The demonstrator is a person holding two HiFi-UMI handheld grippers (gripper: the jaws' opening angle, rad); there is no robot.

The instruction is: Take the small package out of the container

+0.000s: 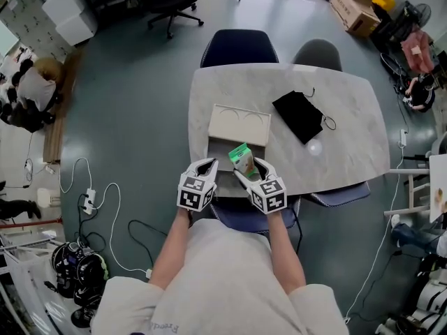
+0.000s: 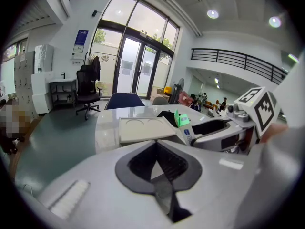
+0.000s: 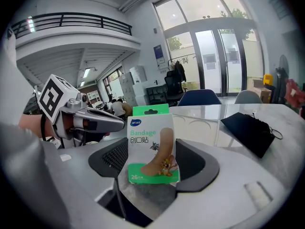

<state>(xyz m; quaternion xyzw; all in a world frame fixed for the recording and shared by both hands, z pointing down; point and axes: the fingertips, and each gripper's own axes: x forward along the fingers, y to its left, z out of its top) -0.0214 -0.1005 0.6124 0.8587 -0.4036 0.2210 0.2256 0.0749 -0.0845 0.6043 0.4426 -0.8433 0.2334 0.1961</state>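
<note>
A small green and white bandage package (image 3: 151, 144) stands upright between the pads of my right gripper (image 3: 151, 168), which is shut on it. From the head view the package (image 1: 243, 160) is raised above the open grey box (image 1: 220, 152) at the table's near edge, in my right gripper (image 1: 246, 169). The box's beige lid (image 1: 239, 124) lies just behind it. My left gripper (image 1: 207, 167) hovers at the box's left side, open, with nothing between its pads (image 2: 143, 163). The left gripper view shows the package (image 2: 183, 120) to its right, past the lid (image 2: 143, 129).
A black pouch with a cord (image 1: 302, 116) lies on the marble table (image 1: 349, 131) to the right of the lid. Two chairs (image 1: 239, 46) stand at the table's far side. Cables and helmets (image 1: 77, 264) lie on the floor to the left.
</note>
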